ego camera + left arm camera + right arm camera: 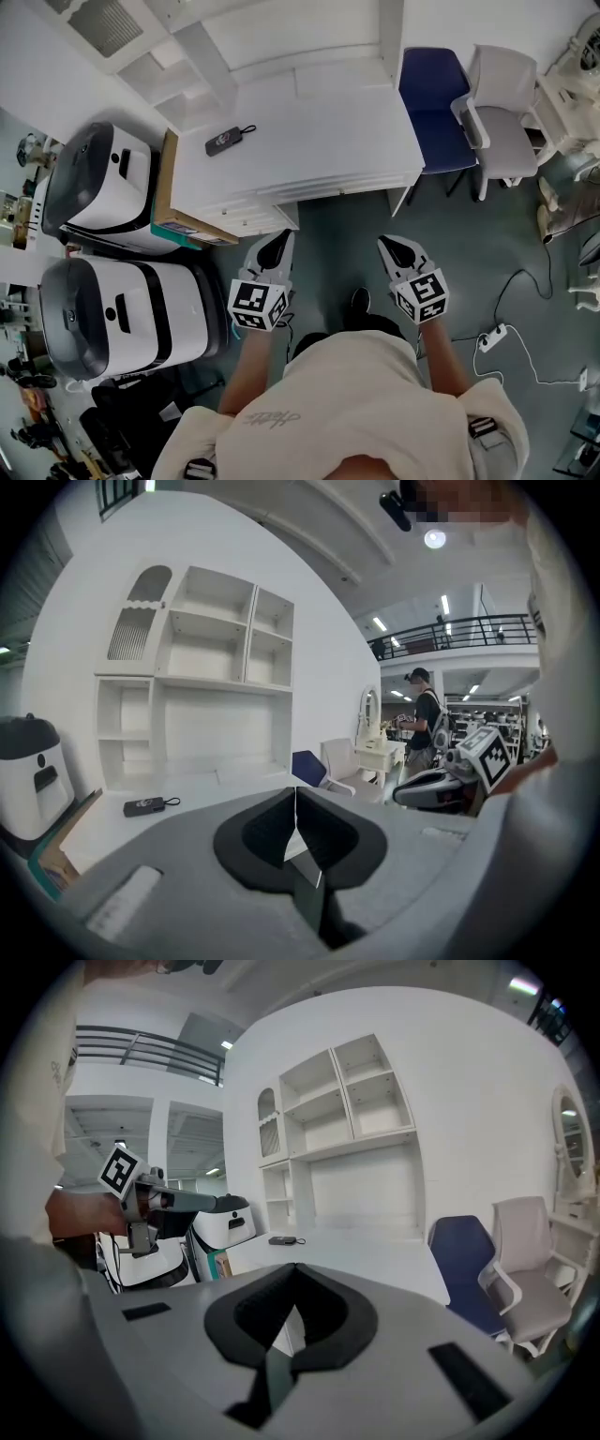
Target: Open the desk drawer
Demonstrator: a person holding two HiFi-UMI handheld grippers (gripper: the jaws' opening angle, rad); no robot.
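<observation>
The white desk stands ahead of me with its shelf unit at the back. Its drawer fronts sit under the desk's front left corner and look shut. My left gripper hovers just in front of those drawers, shut and empty. Its jaws meet in the left gripper view. My right gripper hangs over the floor before the desk's right leg, also shut with nothing held. Neither touches the desk.
A small black device with a cord lies on the desk top. Two large white machines and a flat box crowd the desk's left side. A blue chair and a white chair stand right. A power strip lies on the floor.
</observation>
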